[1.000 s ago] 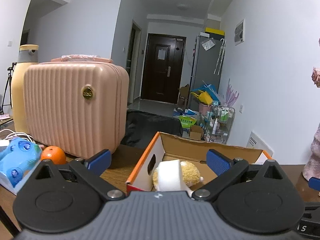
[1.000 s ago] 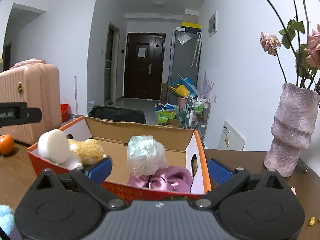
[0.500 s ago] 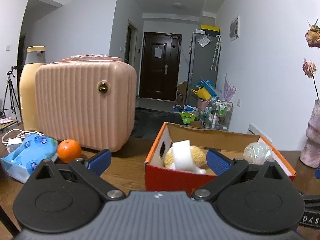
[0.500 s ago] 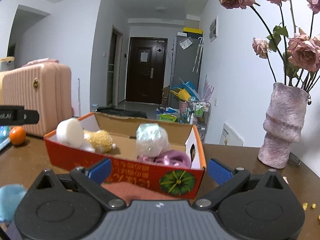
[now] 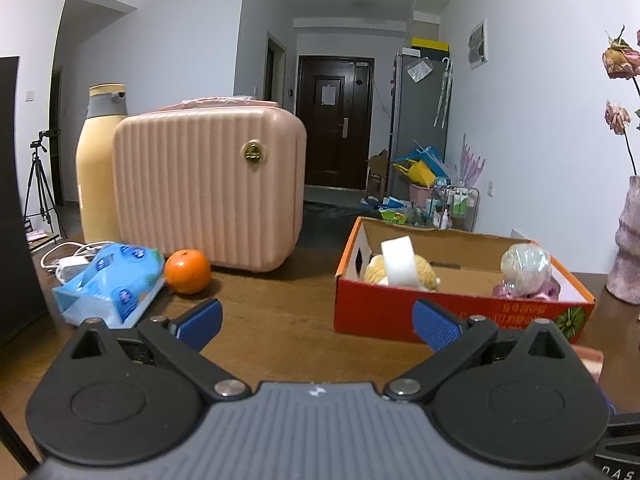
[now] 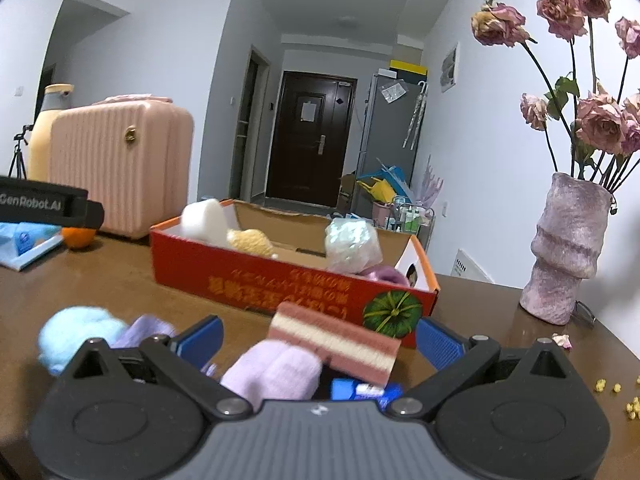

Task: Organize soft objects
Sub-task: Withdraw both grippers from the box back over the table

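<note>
While both of my tools sit low over the brown surface (image 5: 280,320), neither has hold of anything. My left tool (image 5: 316,322) has its jaws spread wide with only bare wood between them. My right tool (image 6: 318,338) is just as wide open, and soft things lie loose between and below its fingers: a pink-and-cream striped sponge (image 6: 334,342) and a lilac plush (image 6: 276,372), whose lower part the tool's body hides. Under them a blue pack (image 6: 364,392) shows only as a sliver, too little to name. Left of that tool lie a pale blue puff (image 6: 76,334) and a purple cloth (image 6: 148,330), both blurred and partly covered.

Ahead stands the orange box (image 5: 440,312), already holding a white roll (image 5: 400,266) leaning on a yellow plush (image 5: 424,276), a shiny wrapped ball (image 5: 524,266) and a pink cloth (image 5: 548,292) mostly hidden by the box wall. Beside the box are an orange (image 5: 187,271), a tissue pack (image 5: 112,280) and a pink case (image 5: 208,192). At the right, the vase (image 6: 568,248) is cut off in the left view.
</note>
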Demonstrator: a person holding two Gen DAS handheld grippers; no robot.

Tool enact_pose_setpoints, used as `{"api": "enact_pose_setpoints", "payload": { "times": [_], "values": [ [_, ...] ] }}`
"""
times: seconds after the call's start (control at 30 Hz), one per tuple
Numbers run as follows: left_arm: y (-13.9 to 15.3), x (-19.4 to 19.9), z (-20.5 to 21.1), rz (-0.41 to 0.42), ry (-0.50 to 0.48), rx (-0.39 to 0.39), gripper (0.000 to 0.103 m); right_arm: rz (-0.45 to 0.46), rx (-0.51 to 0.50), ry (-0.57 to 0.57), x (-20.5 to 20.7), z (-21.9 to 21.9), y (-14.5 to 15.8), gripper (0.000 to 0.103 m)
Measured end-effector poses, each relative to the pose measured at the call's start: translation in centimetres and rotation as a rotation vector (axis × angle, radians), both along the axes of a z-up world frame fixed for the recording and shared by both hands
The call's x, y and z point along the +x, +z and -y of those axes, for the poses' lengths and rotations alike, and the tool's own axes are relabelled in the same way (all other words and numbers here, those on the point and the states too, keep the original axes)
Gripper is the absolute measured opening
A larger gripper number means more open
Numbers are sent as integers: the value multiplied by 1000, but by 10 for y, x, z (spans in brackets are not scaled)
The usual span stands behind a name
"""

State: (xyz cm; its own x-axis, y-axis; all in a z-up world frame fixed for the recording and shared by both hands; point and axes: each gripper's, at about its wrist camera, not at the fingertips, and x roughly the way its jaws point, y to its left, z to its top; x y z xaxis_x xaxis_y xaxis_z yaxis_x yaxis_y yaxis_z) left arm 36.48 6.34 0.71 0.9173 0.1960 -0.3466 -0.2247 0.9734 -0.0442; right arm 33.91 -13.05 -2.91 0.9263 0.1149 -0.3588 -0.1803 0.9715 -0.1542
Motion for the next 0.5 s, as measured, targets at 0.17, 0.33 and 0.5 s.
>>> {"api": "enact_pose_setpoints", "payload": {
  "times": [0.17, 0.33, 0.5],
  "values": [
    [-2, -23, -6, -14, 3, 3, 103, -12, 2, 10, -23, -8, -2, 103],
    [-6, -45, -15, -40, -7, 16, 103, -25, 6, 15, -43, -15, -5, 103],
    [-12, -71, -25, -59, -13, 26, 103, -37, 10, 17, -62, -24, -8, 103]
  ]
}}
